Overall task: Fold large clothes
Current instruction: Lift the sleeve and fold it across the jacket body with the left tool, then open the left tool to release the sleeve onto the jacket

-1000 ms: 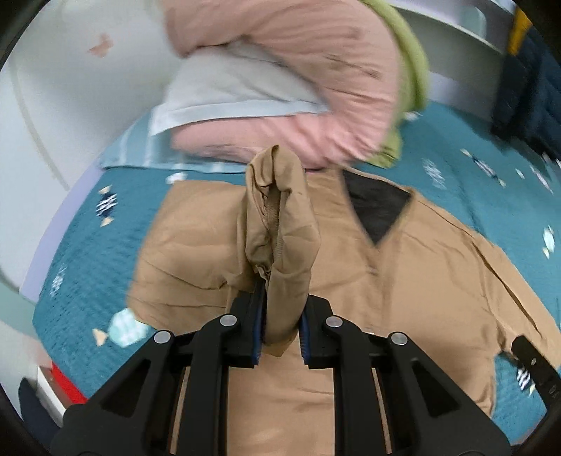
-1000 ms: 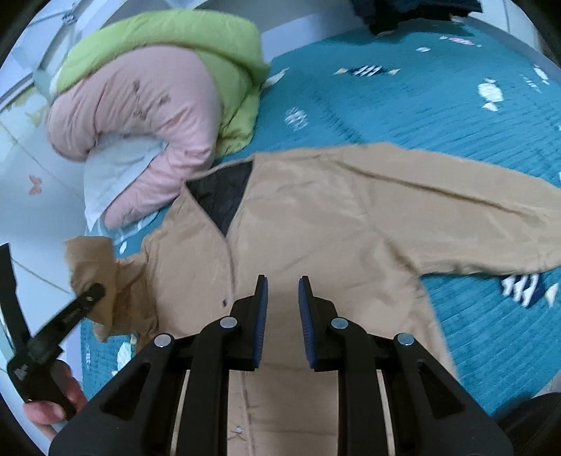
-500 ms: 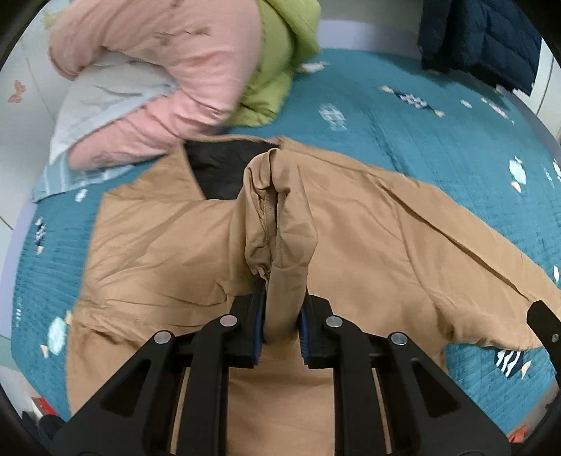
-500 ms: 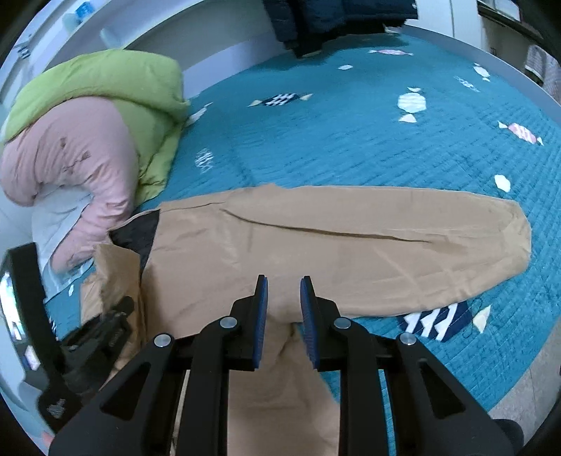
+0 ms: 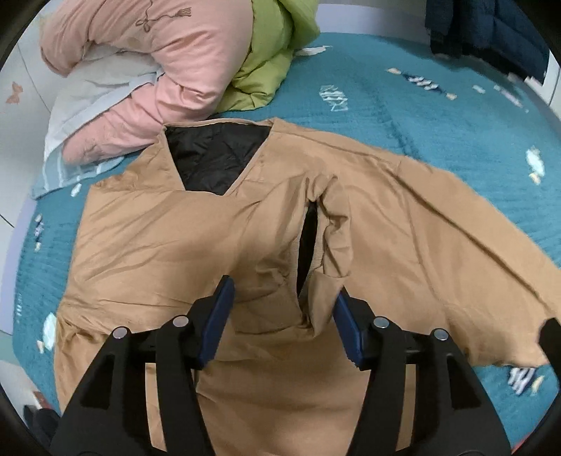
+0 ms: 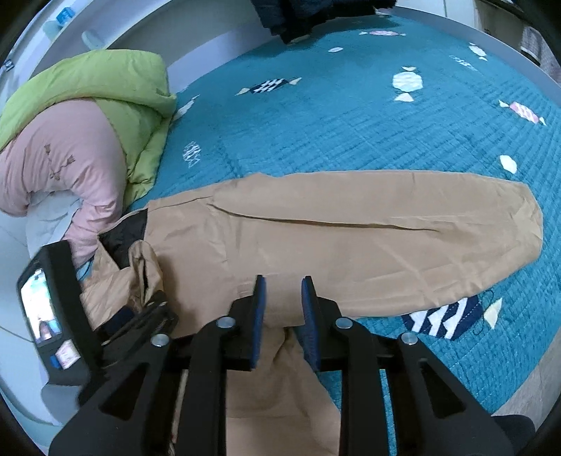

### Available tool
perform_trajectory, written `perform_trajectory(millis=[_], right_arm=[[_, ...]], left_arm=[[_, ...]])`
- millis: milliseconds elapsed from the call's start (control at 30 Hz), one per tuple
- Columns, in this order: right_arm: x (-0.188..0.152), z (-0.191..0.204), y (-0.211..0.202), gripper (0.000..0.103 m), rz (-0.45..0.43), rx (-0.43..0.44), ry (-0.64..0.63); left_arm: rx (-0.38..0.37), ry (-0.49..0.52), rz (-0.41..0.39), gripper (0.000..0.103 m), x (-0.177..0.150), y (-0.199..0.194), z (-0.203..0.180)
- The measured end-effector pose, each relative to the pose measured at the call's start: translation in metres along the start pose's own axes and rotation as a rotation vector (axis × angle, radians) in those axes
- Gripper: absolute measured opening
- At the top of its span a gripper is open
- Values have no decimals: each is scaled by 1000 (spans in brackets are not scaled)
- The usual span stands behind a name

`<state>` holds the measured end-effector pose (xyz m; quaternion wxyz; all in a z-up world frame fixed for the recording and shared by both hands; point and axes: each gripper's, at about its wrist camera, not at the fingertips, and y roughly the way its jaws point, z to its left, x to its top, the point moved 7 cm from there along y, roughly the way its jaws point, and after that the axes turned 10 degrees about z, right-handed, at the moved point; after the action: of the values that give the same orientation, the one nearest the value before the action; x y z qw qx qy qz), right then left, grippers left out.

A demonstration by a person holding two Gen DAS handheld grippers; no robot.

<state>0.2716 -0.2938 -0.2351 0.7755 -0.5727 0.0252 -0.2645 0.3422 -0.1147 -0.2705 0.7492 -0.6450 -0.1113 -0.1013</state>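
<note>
**Sleeve laid across the chest, other sleeve next**

Tan jacket [image 5: 168, 245]: spread front-up on the teal bed cover [image 6: 350, 122], black lining [image 5: 214, 158] showing at the V of the neck on the far side. Folded sleeve [image 5: 333, 238]: lies over the chest with its cuff opening dark and gaping, bunched rather than flat. Long sleeve [image 6: 385, 224]: stretched out flat to the right over the bed cover, not yet folded.

Left gripper [image 5: 284, 287]: fingers spread wide on either side of the folded cuff, clamping nothing. Right gripper [image 6: 282, 280]: fingers a little apart over the near edge of the long sleeve, cloth seen through the gap, no pinch evident.

Judging the step as letting go of the first sleeve and turning to the second:
- Lift the left gripper straight away so as not to drag the cuff back off the chest.
- Press out the bunched cuff before stacking more cloth on it.
- Take the long sleeve near its cuff end, not mid-length, and carry it left across the body in one sweep.
- Likely slippery cloth; pinch deep enough to catch both layers.

Around the jacket: pink padded garment [image 5: 182, 59] and green padded garment [image 5: 277, 52] heaped at the far left, the pink one touching the collar; dark clothing [image 5: 491, 31] at the far right.

No box, basket or drawer in either view, so nothing to tell of contents.
</note>
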Motion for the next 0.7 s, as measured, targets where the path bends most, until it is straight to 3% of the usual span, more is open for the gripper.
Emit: perform_trajectory(millis=[200,467,700], right_arm=[[-2,7,-1,63,-19,-40,-18],[-10,29,12,65,0,-69,-100],[-22,63,39,65,40,-66,-194]], left_arm=[[-19,9,-41,57,-2,-25,16],[-2,-18,-76,57,-8,-41,70],[34,-128,-2,56,-24,-15,157]])
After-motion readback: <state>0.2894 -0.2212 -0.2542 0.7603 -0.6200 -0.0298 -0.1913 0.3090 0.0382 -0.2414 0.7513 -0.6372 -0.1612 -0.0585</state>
